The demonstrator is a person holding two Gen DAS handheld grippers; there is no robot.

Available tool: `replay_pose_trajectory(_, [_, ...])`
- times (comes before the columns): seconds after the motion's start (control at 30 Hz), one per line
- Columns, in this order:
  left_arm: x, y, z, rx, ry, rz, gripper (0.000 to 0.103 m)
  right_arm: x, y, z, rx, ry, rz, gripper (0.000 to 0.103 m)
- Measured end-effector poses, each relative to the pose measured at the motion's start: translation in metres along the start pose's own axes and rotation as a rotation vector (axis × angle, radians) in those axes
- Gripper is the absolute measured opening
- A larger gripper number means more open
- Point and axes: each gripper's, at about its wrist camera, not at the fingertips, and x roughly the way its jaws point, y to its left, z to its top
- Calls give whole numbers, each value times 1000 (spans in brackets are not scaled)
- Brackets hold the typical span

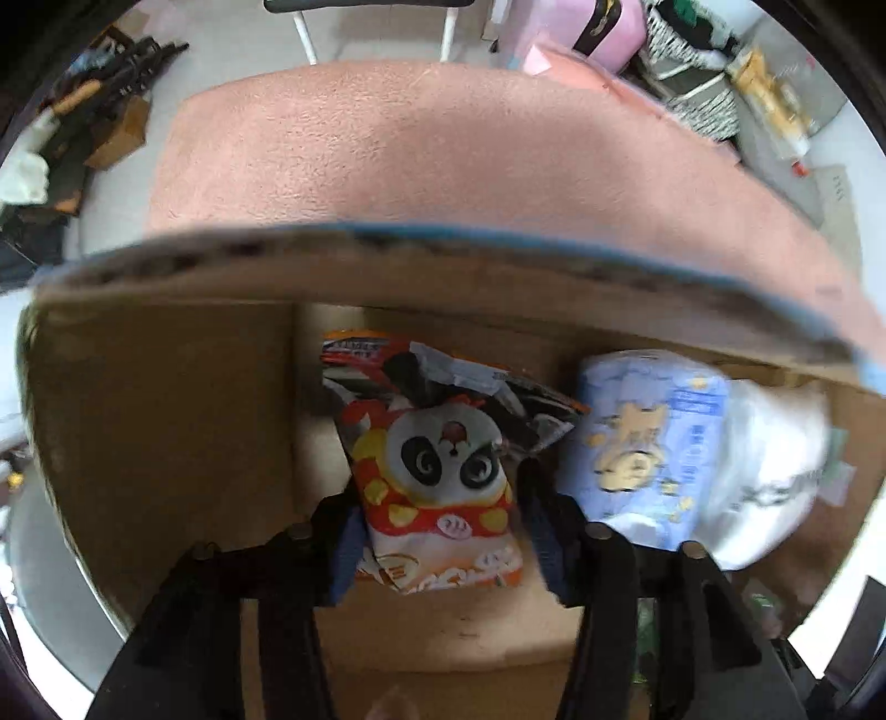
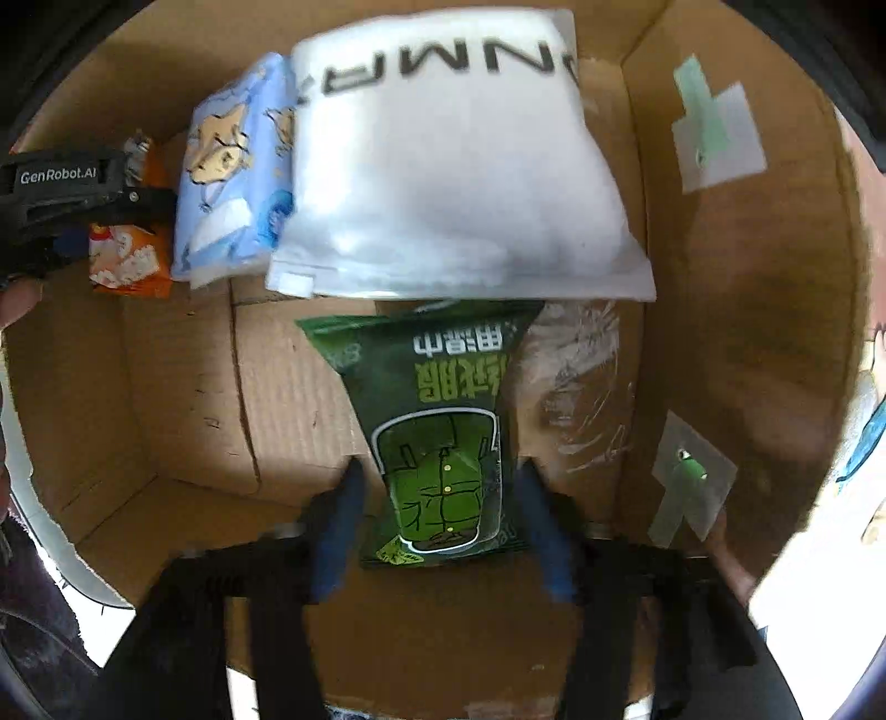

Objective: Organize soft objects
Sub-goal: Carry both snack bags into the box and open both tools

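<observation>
Both grippers reach into an open cardboard box (image 1: 166, 421). My left gripper (image 1: 437, 498) is shut on an orange panda snack bag (image 1: 437, 471), held over the box floor. Beside it lie a light blue cartoon pack (image 1: 648, 443) and a white soft package (image 1: 775, 471). My right gripper (image 2: 437, 493) is shut on a green packet (image 2: 443, 432) with Chinese lettering, low over the box floor (image 2: 183, 387). In the right wrist view the white package (image 2: 454, 166) and the blue pack (image 2: 232, 177) lie at the far wall, and the left gripper's body (image 2: 61, 194) holds the orange bag (image 2: 130, 260) at left.
A pink carpet (image 1: 443, 149) lies beyond the box rim (image 1: 443, 238). White chair legs (image 1: 304, 33) and clutter stand further back. Taped labels (image 2: 714, 133) stick to the box's right wall. A clear crumpled film (image 2: 581, 382) lies beside the green packet.
</observation>
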Motion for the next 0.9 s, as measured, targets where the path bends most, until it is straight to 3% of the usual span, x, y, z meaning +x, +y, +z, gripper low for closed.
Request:
replay_pose_trajectory(0.03, [-3,-1,-1,3,-4,-8,57,-3,3,1,-6,-8,-1,82])
replay_pose_trajectory(0.1, [-13,-6,-7,29,-19,-27,72,-17,5,2,-19,-28,-19,92])
replay_pose_trajectory(0.13, [-17,-9,-10,41,-24,-30,76,-28,-4,1,-27,-44,-22,93])
replay_pose_trajectory(0.2, [-28,-18,-20,73,-44,-22,98,-43,2,-4,-42,-78,-34,96])
replay_pose_trajectory(0.23, [-33,-21,-24,79,-58,-11,100,-49,1,-5,-48,-88,-33,103])
replay_pose_trajectory(0.37, [-52,-25,-50,82,-117,-2,100,-76,7,-11,-60,-170,-40,103])
replay_pose_trajectory(0.57, [-75,-15,-97,81,-187,18,100,-101,-5,-33,-60,-223,-42,103])
replay_pose_trajectory(0.67, [-92,-5,-134,80,-242,38,100,-110,-13,-49,-64,-248,-44,103])
replay_pose_trajectory(0.9, [-115,-12,-185,62,-336,58,100,-133,-19,-95,-112,-348,-50,103])
